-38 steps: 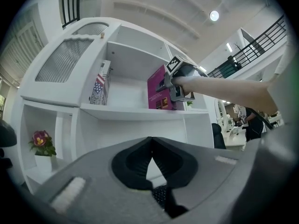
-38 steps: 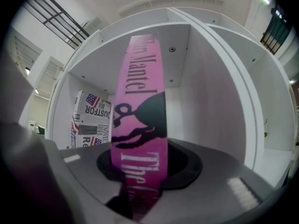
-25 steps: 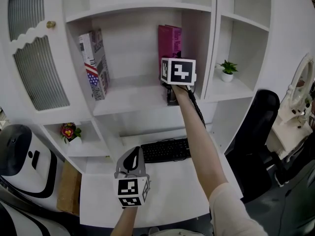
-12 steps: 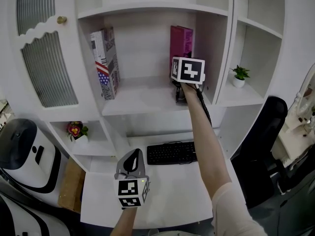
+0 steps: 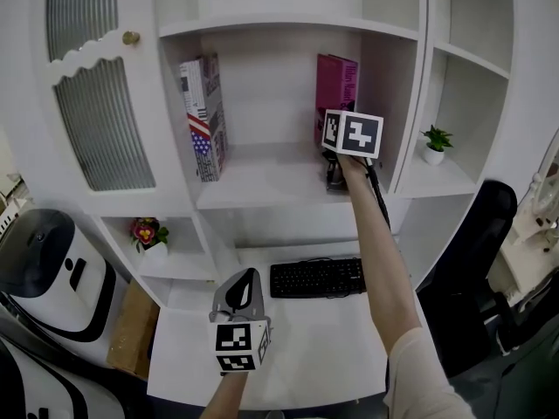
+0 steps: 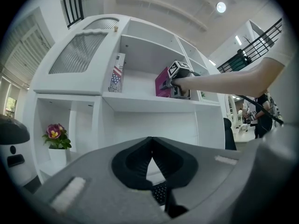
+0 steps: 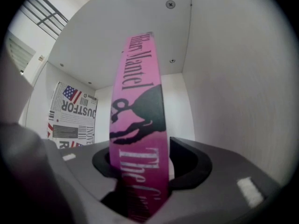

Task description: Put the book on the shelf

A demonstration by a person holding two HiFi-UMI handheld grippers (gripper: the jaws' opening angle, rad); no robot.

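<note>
Pink book (image 5: 336, 84) stands upright on the shelf (image 5: 262, 180), near its right wall; right gripper (image 7: 140, 155) jaws opening, book between them; left gripper (image 6: 150, 141) jaws together, empty

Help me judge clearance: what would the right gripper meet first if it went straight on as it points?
The right gripper would first meet the pink book, whose spine stands between its opening jaws; behind that, probably the shelf's back wall.
</note>
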